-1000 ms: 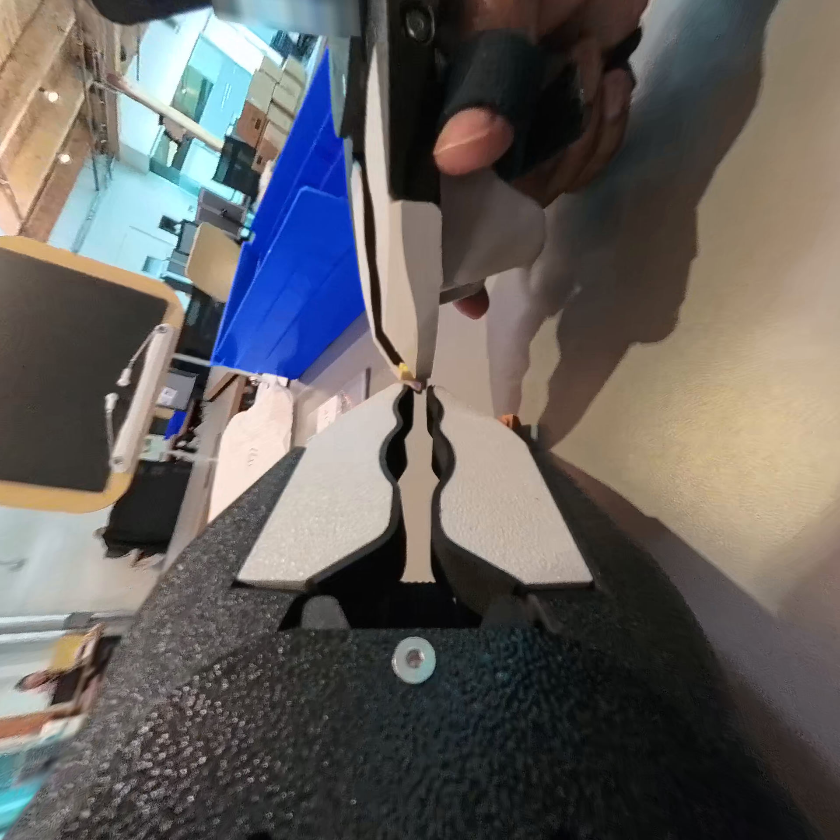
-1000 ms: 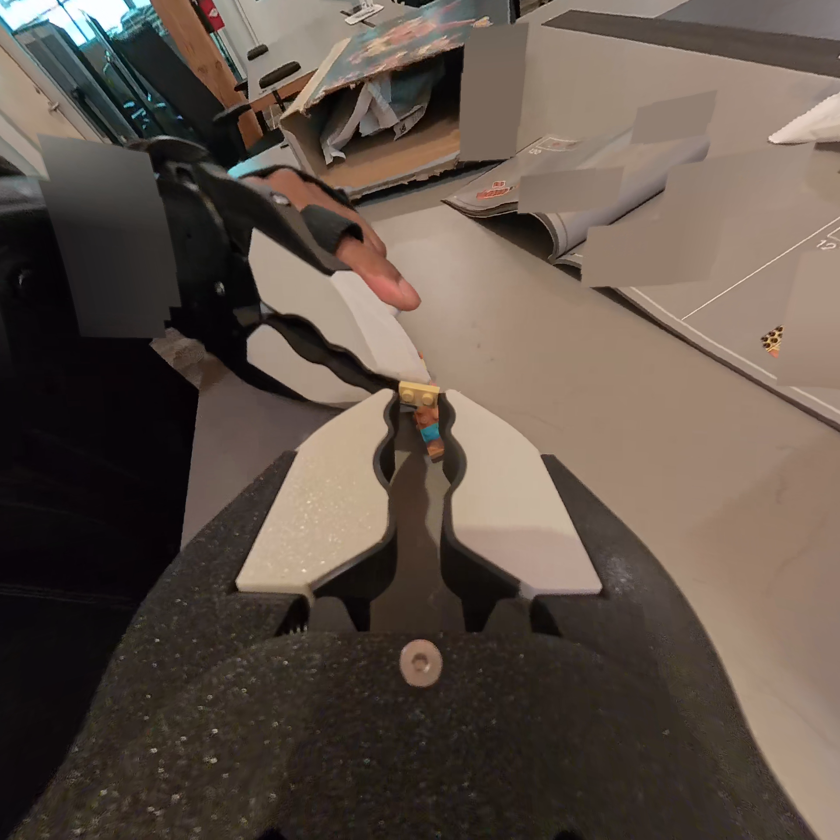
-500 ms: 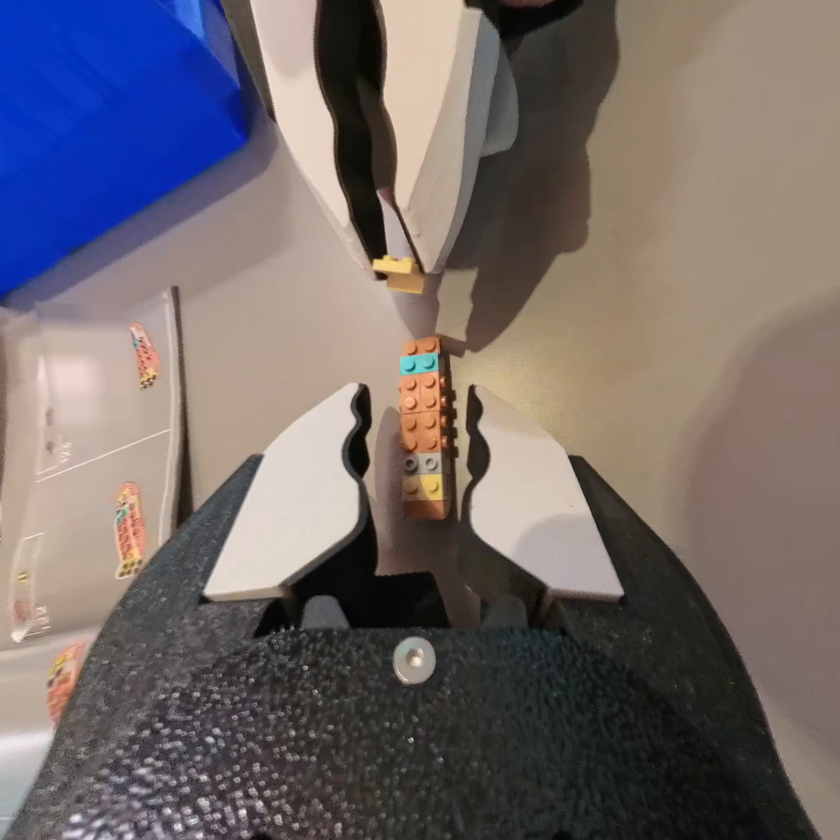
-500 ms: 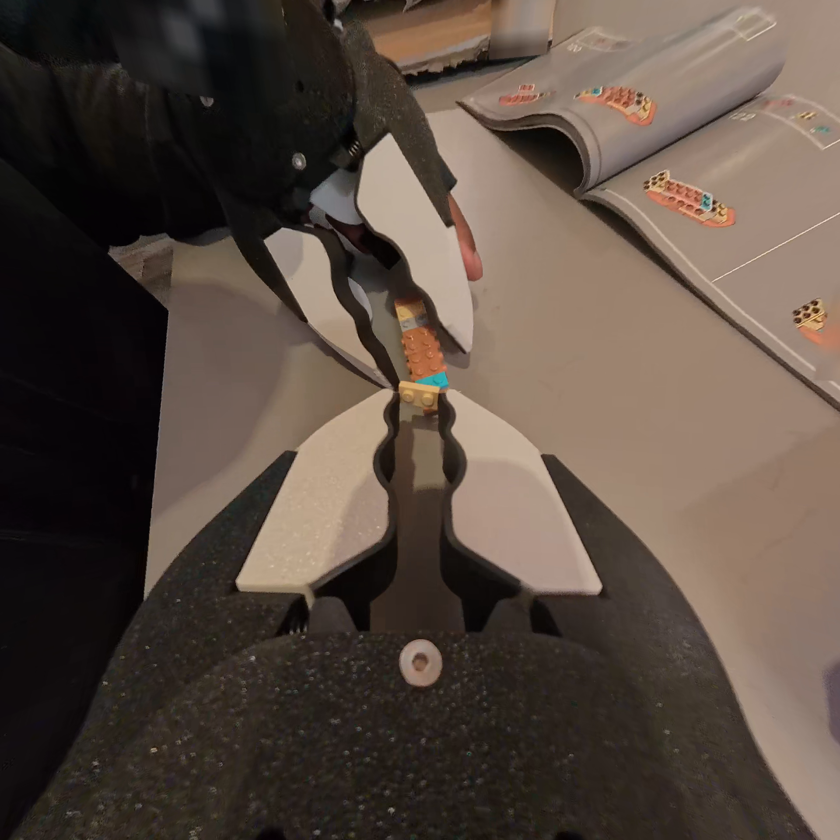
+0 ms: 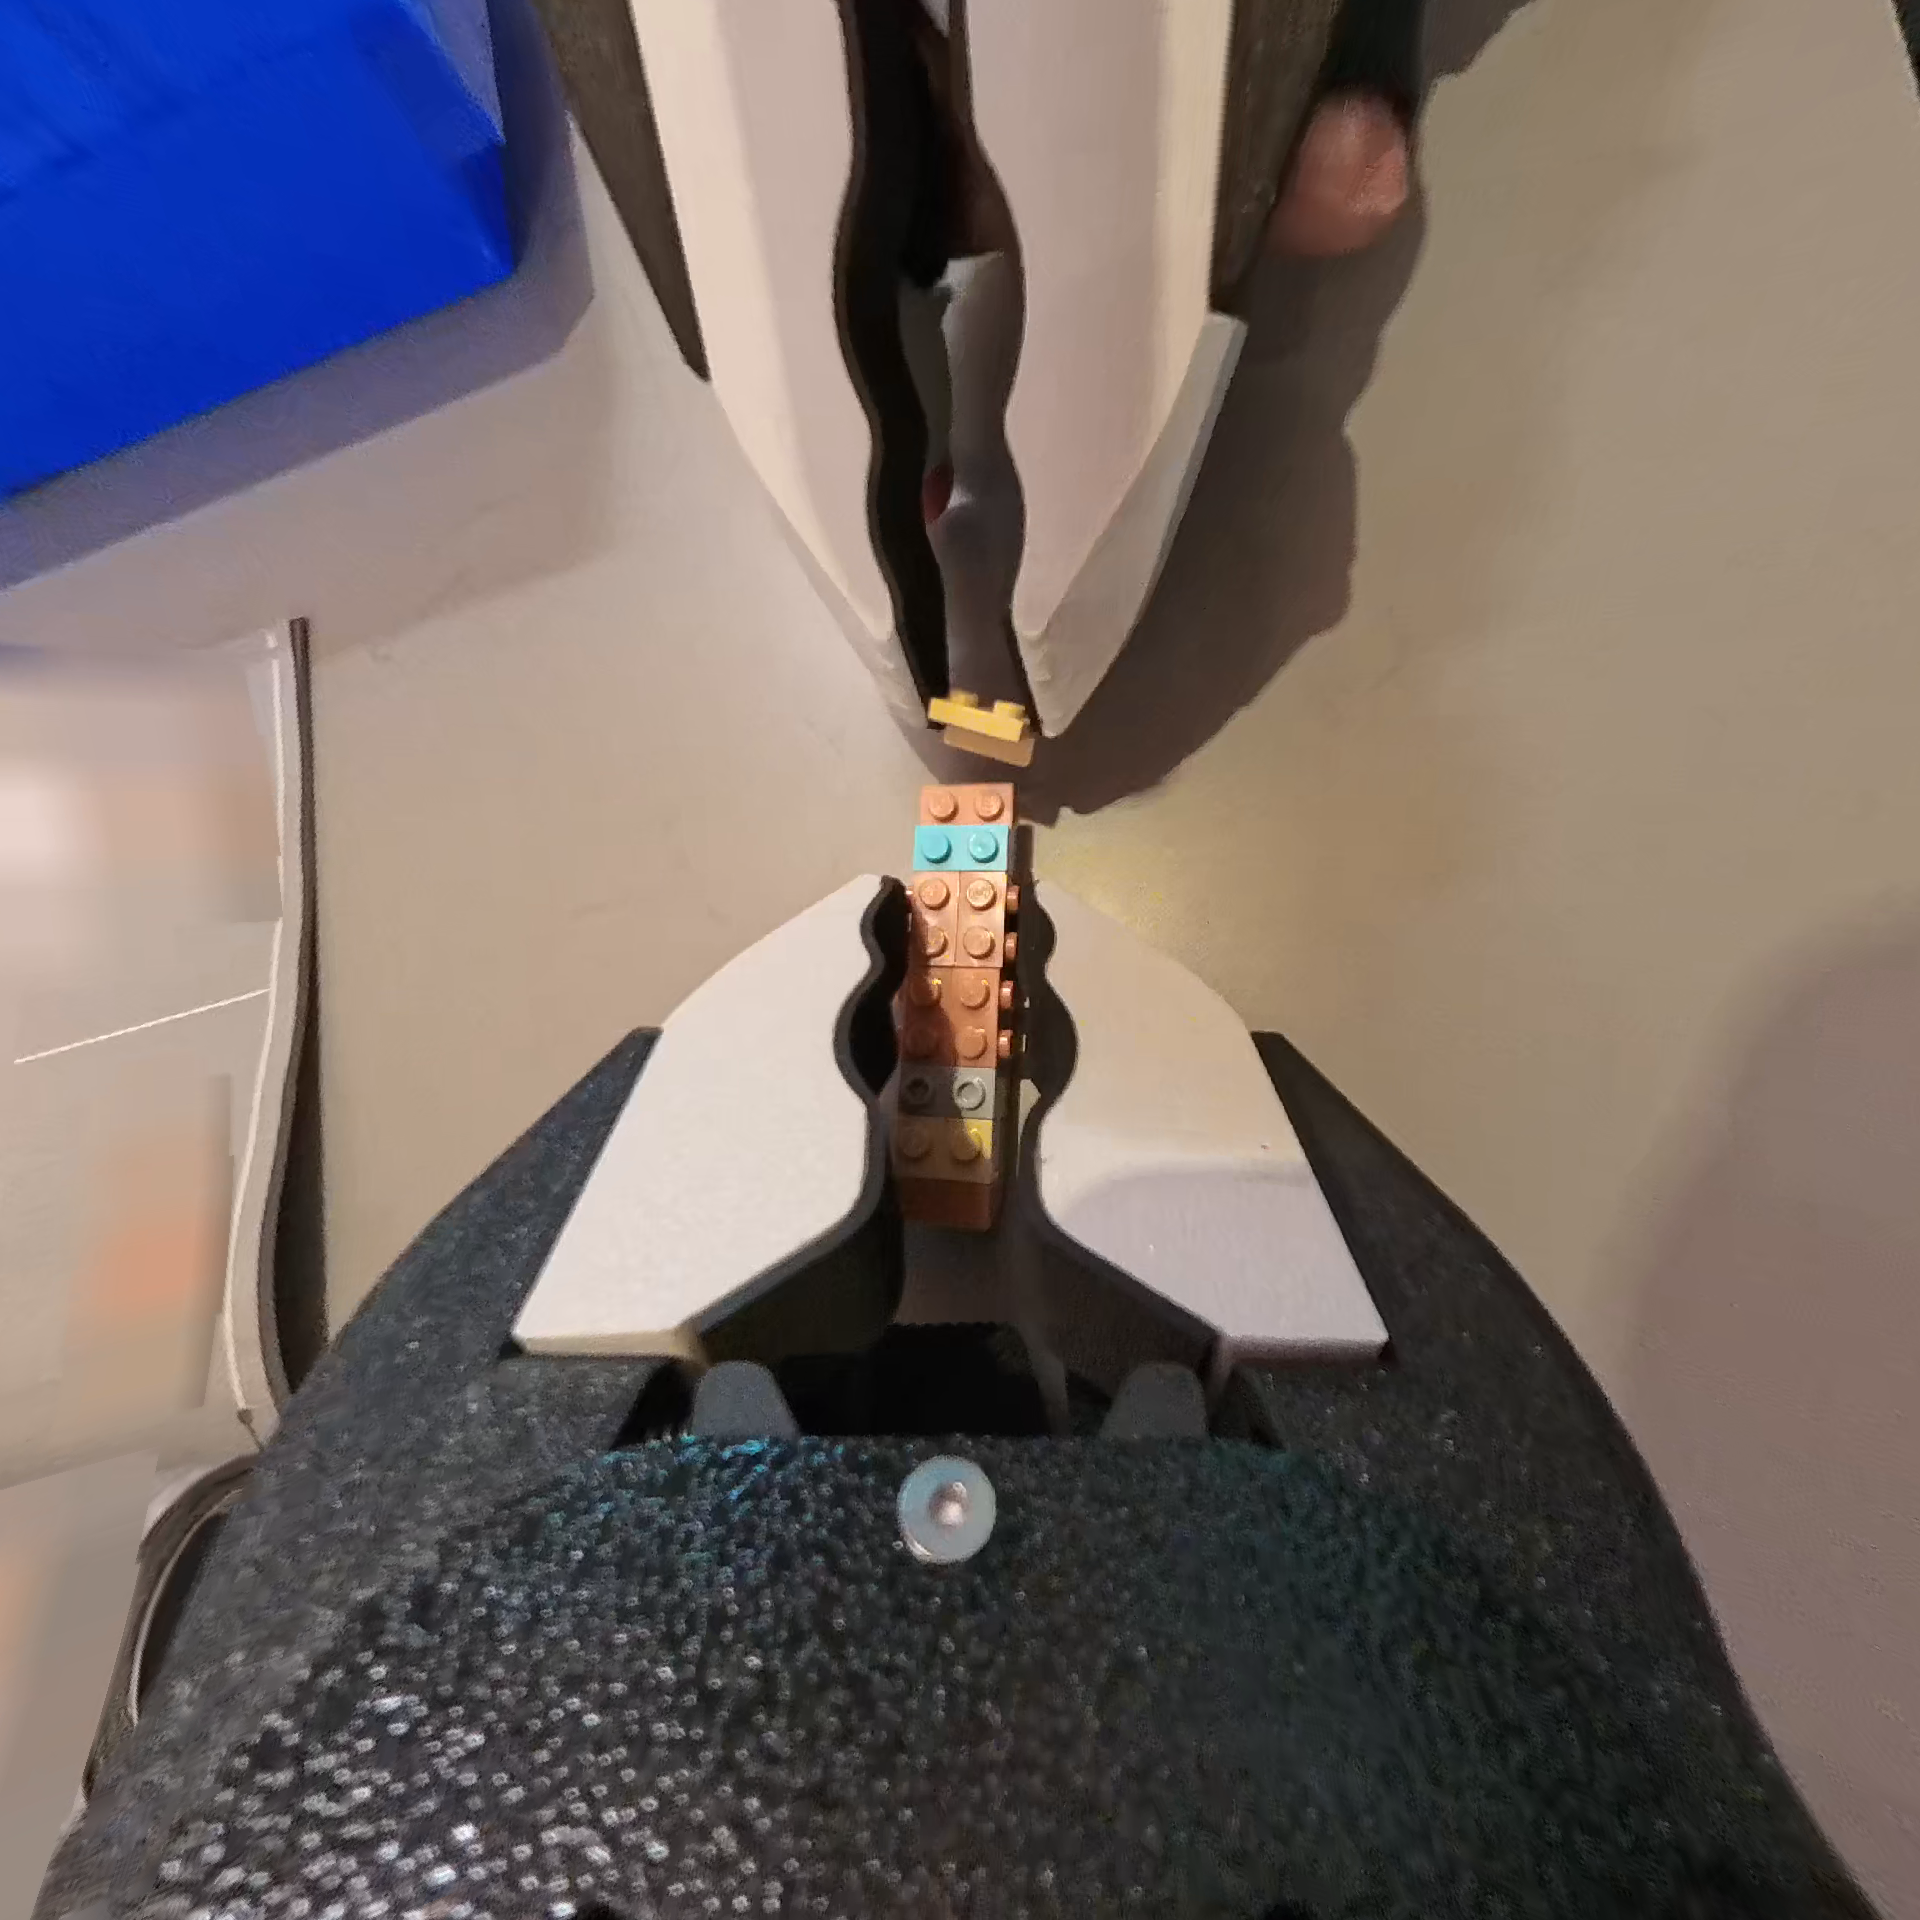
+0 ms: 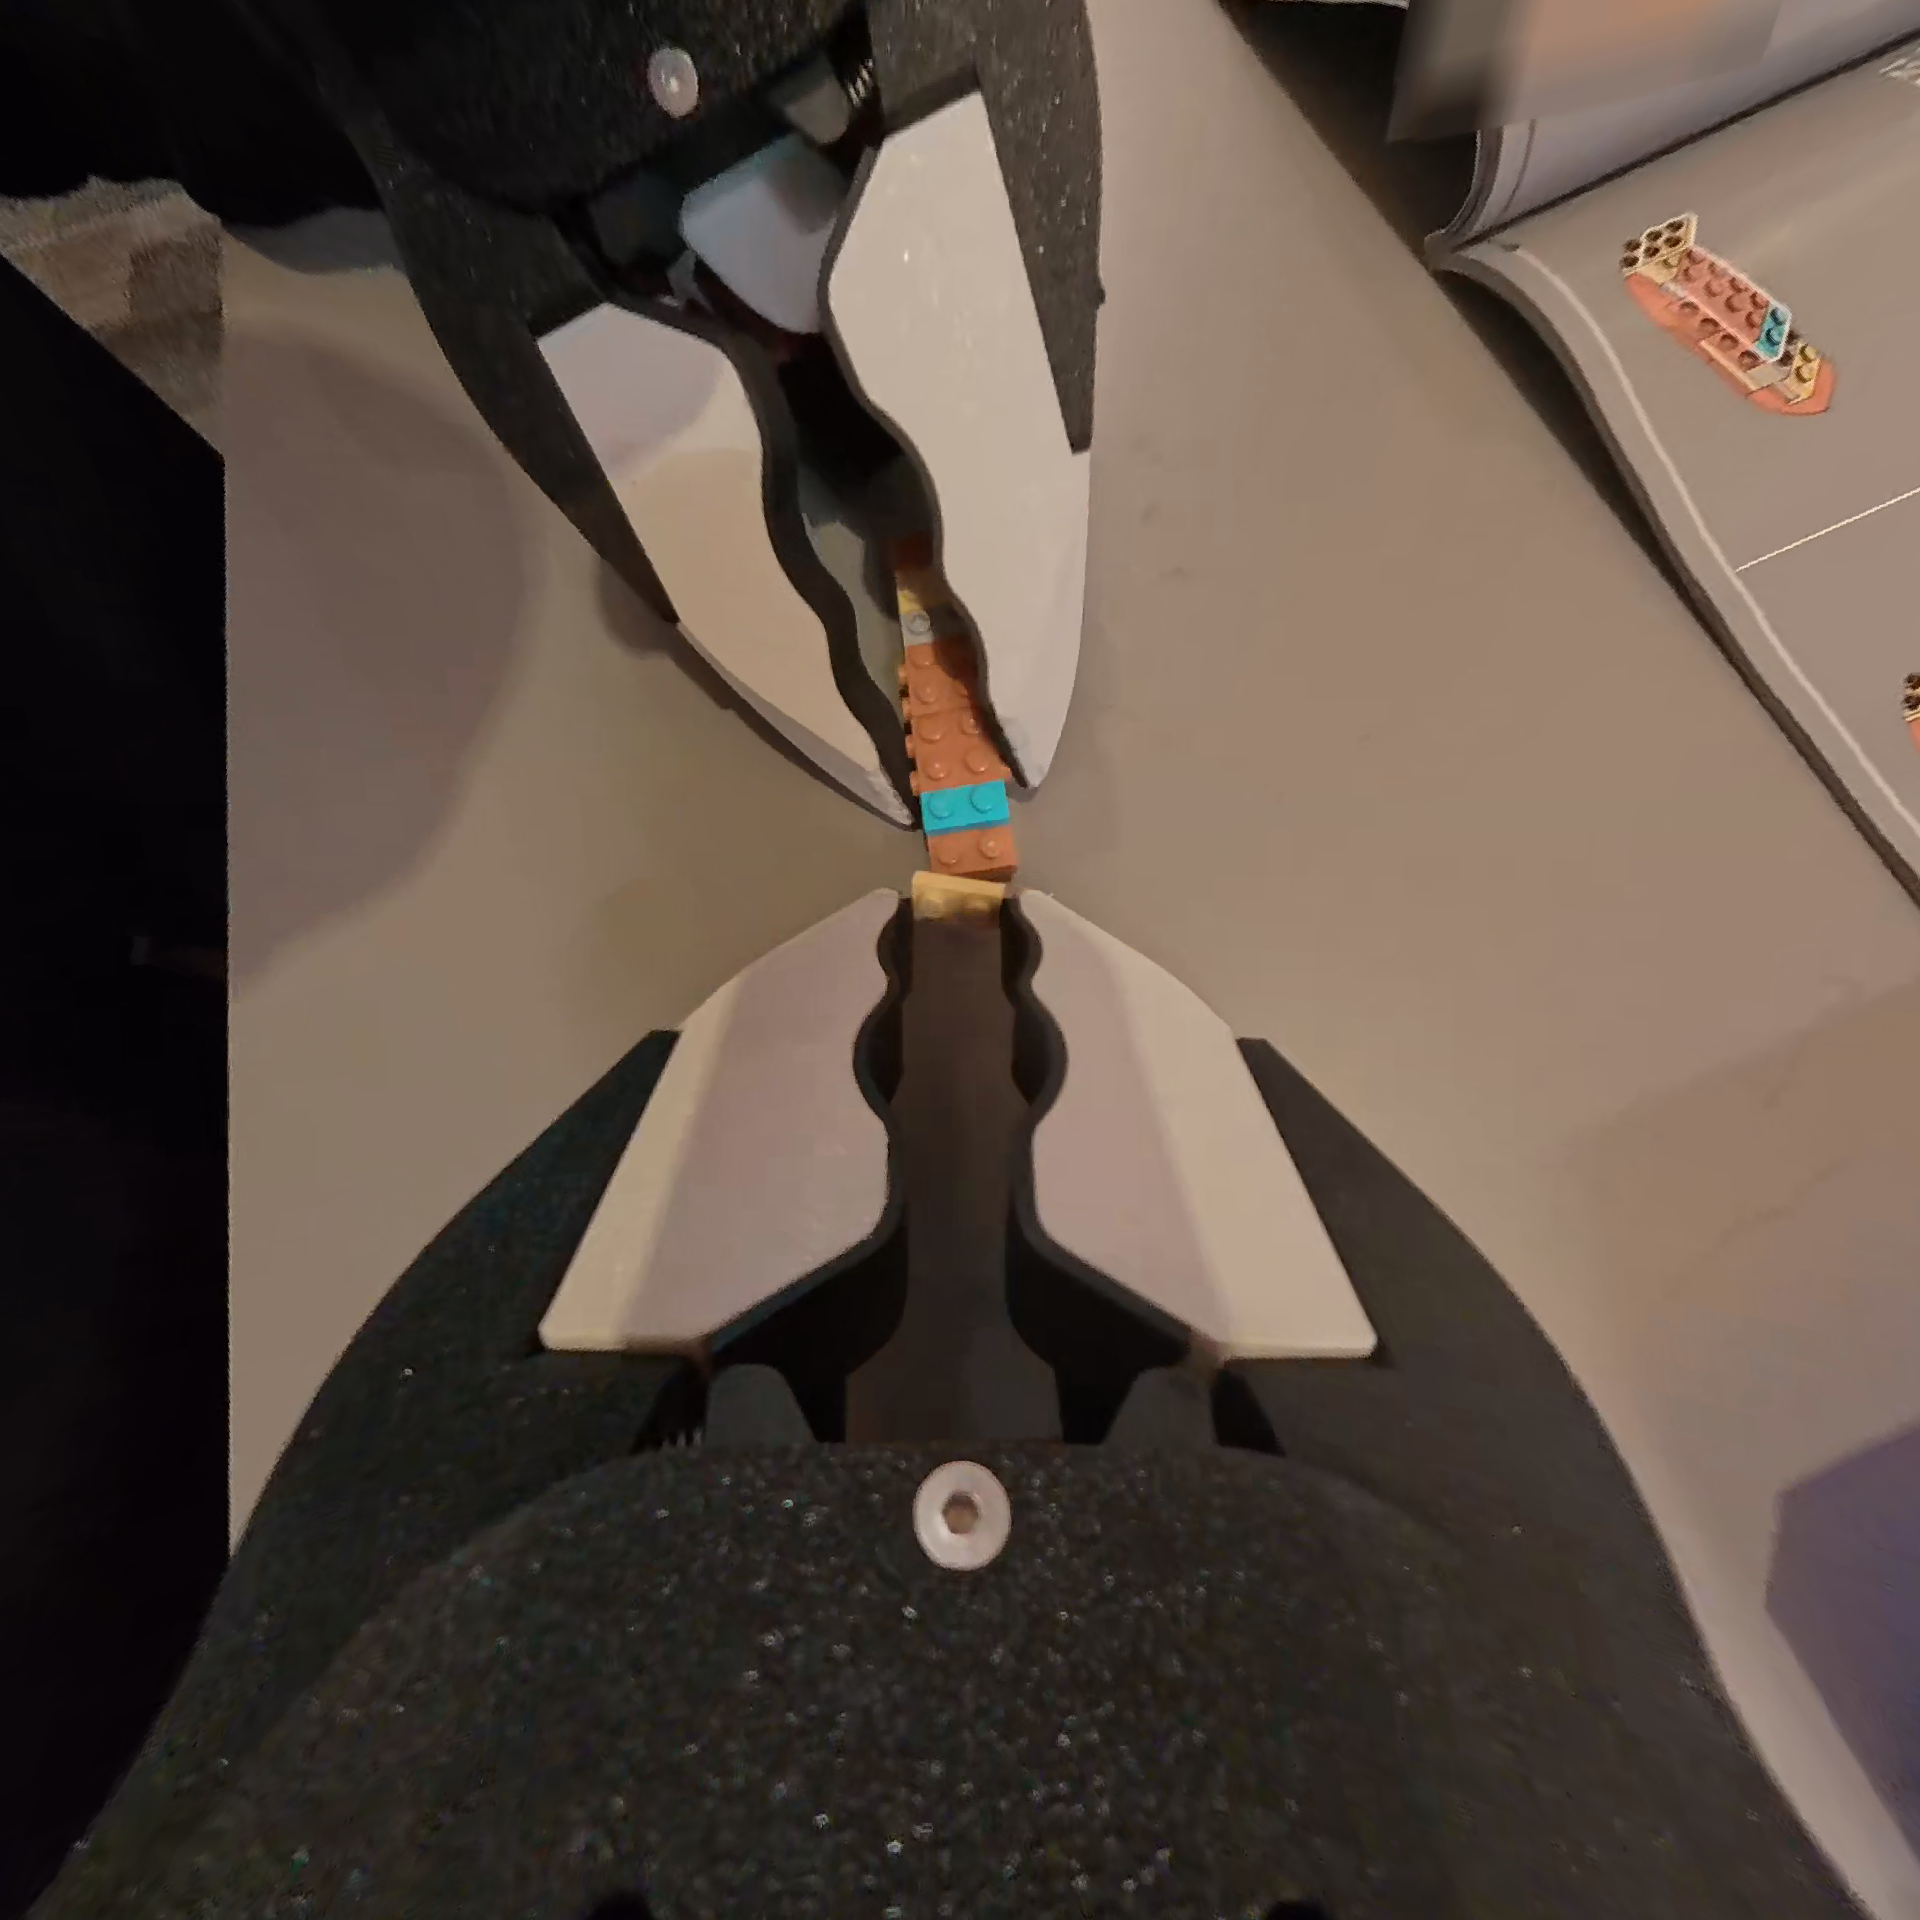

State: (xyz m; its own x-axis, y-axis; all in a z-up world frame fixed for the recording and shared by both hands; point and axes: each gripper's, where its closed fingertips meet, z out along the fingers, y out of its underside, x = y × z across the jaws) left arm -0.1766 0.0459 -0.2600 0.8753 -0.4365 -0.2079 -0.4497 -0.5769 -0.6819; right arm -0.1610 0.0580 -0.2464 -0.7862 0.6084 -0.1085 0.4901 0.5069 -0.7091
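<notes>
Left wrist view: the left hand-held gripper [image 5: 961,894] is closed narrowly on a long brick strip [image 5: 956,1018], mostly brown studded bricks with one turquoise row, then grey and yellow bits toward the rear. Its pads [image 5: 1049,997] seem to press both sides, though the left side sits in shadow, so contact there is my best reading. The strip's brown and turquoise end pokes out past the fingertips over the pale worktop [image 5: 1558,831]. Opposite, the right hand-held gripper [image 5: 982,717] pinches a small yellow plate [image 5: 985,724] at its very tips, just short of the strip's free end and not yet joined to it. A blue bin [image 5: 229,229] stands at the upper left.

Right wrist view: the right hand-held gripper [image 6: 958,899] is nearly closed, with the yellow plate [image 6: 956,896] clamped between its tips. The brick strip [image 6: 961,769] lies dead ahead, its brown end just beside the plate; whether they touch is hard to tell. An open instruction booklet [image 6: 1714,343] lies on the worktop [image 6: 1351,831] to the right.
</notes>
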